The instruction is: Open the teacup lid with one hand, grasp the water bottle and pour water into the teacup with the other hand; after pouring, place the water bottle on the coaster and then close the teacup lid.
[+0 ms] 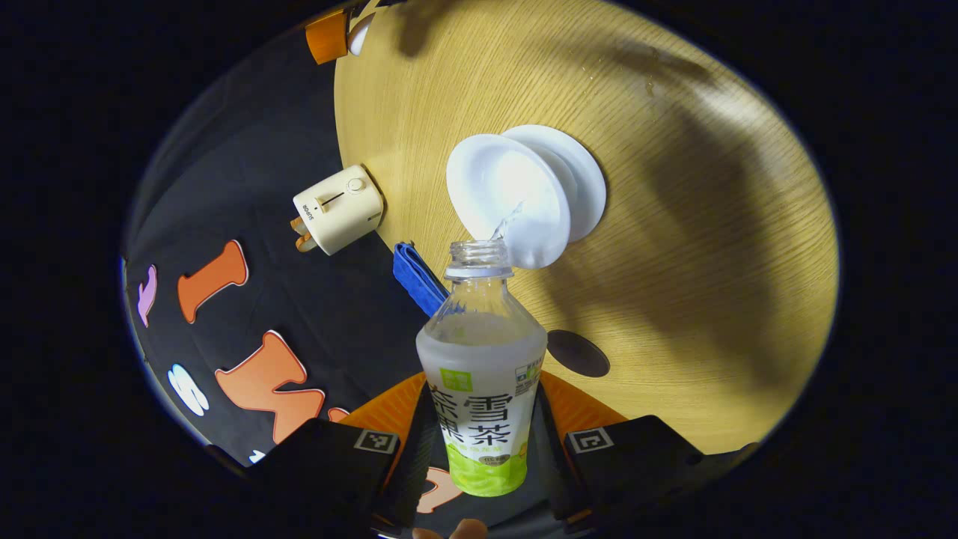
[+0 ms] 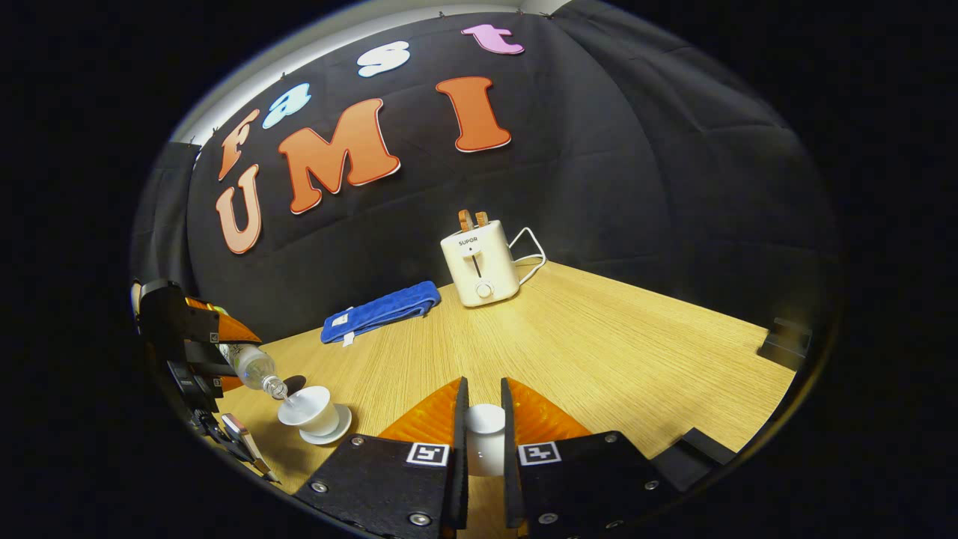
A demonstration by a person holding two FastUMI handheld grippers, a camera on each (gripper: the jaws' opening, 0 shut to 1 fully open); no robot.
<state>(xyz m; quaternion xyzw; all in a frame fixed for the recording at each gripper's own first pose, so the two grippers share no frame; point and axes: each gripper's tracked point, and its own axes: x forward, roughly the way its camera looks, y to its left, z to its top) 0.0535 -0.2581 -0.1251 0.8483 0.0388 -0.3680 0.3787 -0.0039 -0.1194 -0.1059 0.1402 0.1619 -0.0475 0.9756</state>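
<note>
Left gripper view: my left gripper (image 1: 483, 442) clenches the water bottle (image 1: 483, 374), green label in Chinese characters, tipped toward twelve o'clock, water streaming into the open teacup (image 1: 509, 198) on its saucer (image 1: 580, 176). At two o'clock lies the dark coaster (image 1: 578, 352). My right gripper (image 2: 483, 442) grasps the white lid (image 2: 484, 438); the toaster (image 2: 480, 262) reads SUPOR.

A light wooden table (image 2: 599, 352) stands against a black cloth wall (image 2: 636, 172), crossed by soft shadows
</note>
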